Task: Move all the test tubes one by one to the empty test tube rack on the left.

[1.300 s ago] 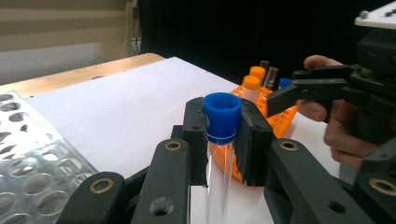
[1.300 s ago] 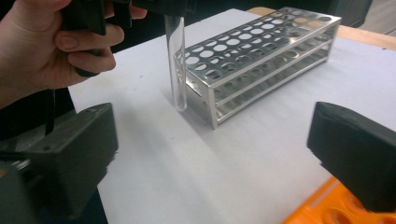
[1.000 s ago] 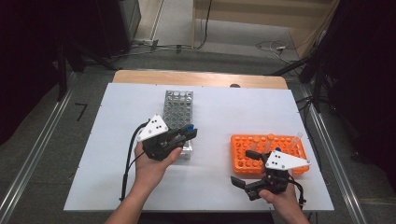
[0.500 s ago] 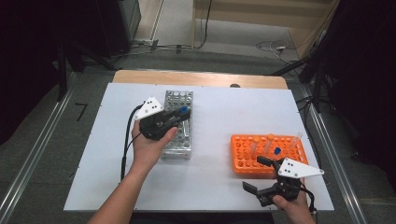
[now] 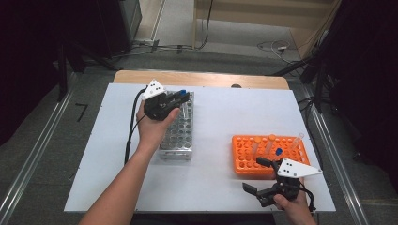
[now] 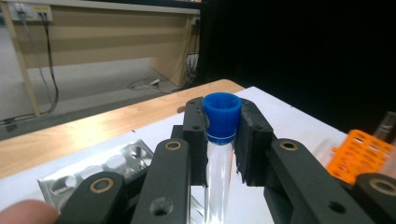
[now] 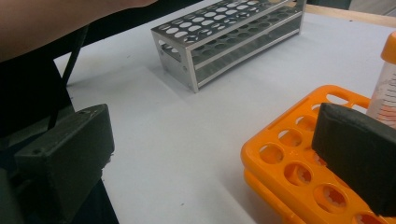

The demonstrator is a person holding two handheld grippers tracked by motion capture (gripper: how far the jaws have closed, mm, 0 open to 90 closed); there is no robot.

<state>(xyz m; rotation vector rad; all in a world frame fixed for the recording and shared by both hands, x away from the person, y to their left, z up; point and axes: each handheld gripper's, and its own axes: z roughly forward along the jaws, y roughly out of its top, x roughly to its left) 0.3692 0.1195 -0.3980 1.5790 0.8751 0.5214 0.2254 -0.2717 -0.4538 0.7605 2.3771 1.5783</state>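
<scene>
My left gripper (image 5: 180, 97) is shut on a clear tube with a blue cap (image 6: 222, 111), held over the far end of the grey metal rack (image 5: 178, 136). In the left gripper view the black pads (image 6: 196, 133) press on the tube just under its cap, and the rack (image 6: 100, 170) lies below. My right gripper (image 5: 259, 177) stands open near the table's front edge, just in front of the orange rack (image 5: 246, 157). Its wide-apart pads (image 7: 357, 154) have nothing between them. The orange rack (image 7: 299, 172) holds a few tubes, one with a blue cap (image 5: 279, 151).
The white table top (image 5: 220, 117) has bare room between the two racks. A wooden strip (image 5: 202, 78) runs along its far edge. Black cables trail from both grippers. Dark drapes and floor cables surround the table.
My left hand has carried the blue-capped tube away from me along the metal rack to its far end. The right gripper has drawn back slightly toward the front edge.
</scene>
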